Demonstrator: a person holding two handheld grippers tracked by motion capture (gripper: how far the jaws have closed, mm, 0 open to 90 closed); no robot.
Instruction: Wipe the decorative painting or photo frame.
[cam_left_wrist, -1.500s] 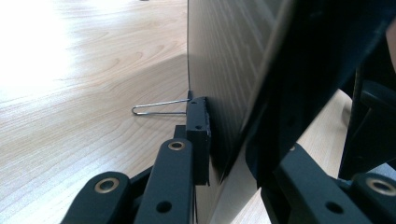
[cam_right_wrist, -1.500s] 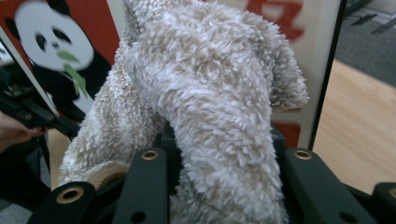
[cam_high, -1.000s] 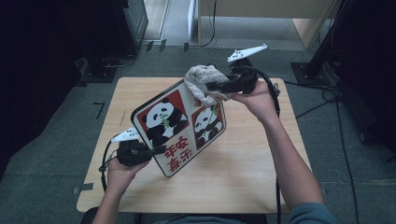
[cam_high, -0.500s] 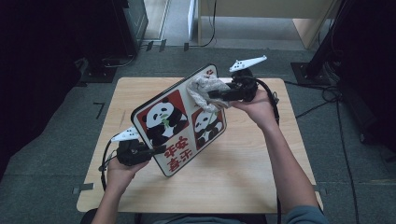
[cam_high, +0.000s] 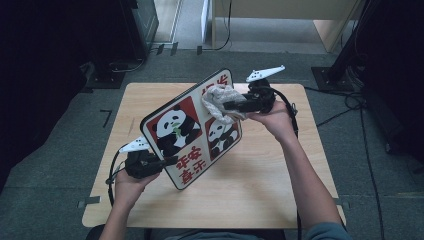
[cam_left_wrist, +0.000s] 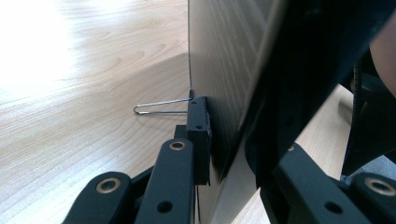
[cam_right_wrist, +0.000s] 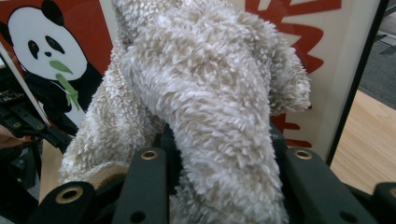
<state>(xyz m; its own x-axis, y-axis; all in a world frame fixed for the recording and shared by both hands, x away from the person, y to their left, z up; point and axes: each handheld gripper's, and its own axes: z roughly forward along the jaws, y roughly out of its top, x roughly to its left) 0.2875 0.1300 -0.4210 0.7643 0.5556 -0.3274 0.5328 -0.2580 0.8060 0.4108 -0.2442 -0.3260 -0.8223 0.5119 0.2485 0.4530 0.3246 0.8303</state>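
From the high view we record a wooden desk with a panda sign board held tilted above it, its printed face turned up toward the camera and its lower corner near the person's side. The left gripper is clamped on the board's lower left edge, and the left hand grasps its body. The right gripper grips a fluffy beige cloth, which lies against the board's upper right part, over the top of the smaller panda panel; the right hand holds that gripper from the far right. In the left gripper view we note the board edge-on, standing nearly upright between the two black jaws, which press on it from both sides, with the desk behind and a thin wire clip lying on it just beside the board. In the right gripper view we see the cloth bunched between the jaws and pinched there, its pile touching the board's printed face, with the larger panda picture at the left
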